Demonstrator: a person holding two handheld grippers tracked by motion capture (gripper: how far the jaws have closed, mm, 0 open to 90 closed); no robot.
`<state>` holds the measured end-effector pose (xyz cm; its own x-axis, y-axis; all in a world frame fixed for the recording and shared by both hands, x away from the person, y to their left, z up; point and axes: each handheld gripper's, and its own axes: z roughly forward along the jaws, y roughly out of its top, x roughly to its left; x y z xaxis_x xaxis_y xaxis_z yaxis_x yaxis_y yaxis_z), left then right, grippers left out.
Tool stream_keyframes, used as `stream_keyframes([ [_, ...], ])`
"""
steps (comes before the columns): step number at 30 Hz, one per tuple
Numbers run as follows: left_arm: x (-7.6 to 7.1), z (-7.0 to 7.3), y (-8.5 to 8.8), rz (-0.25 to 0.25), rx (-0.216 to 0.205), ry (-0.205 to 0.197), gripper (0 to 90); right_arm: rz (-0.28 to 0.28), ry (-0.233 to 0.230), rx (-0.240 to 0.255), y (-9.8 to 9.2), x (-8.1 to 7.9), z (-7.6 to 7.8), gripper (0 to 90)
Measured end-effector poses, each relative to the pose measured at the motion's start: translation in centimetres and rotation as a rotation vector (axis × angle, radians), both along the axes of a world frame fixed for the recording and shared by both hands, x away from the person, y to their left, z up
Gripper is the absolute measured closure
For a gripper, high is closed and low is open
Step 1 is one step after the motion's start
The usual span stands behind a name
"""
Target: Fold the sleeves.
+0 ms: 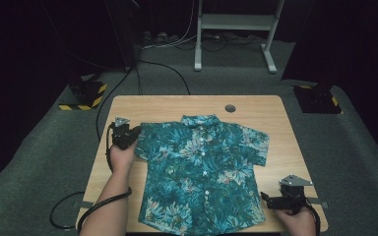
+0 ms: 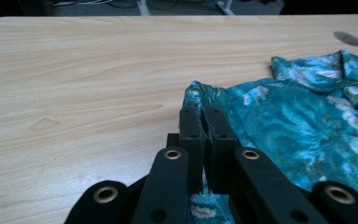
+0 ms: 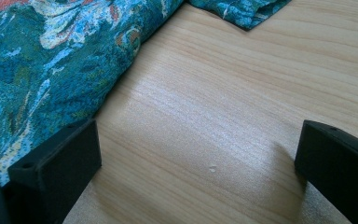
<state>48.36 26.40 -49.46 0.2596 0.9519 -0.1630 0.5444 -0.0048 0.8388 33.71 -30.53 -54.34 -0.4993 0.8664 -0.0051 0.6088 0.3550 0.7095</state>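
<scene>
Floral shirt gripped at its left sleeve on the table.

High view: the shirt (image 1: 202,172) is spread flat mid-table (image 1: 177,103), the left gripper (image 1: 137,133) at its left sleeve, the right gripper (image 1: 265,197) beside the near right hem. Left gripper view: the sleeve edge (image 2: 198,95) is pinched between closed jaws. Right gripper view: jaws are held wide apart over bare wood, the shirt (image 3: 42,60) lying at the left.

shirt (image 1: 202,172) | teal floral print, short sleeves, white buttons down the front | spread flat, front up, collar at far edge | middle of tabletop (image 1: 167,104) | one sleeve edge lifted, pinched in left tongs (image 2: 204,122)
</scene>
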Motion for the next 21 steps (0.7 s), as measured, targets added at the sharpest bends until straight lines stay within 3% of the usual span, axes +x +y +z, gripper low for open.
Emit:
stream_keyframes([
  [21, -1.1, 1.3, -3.5, -0.053, -0.048, -0.031, 87.1, 0.005, -0.004, -0.004, 0.0, 0.0, 0.0, 0.2],
])
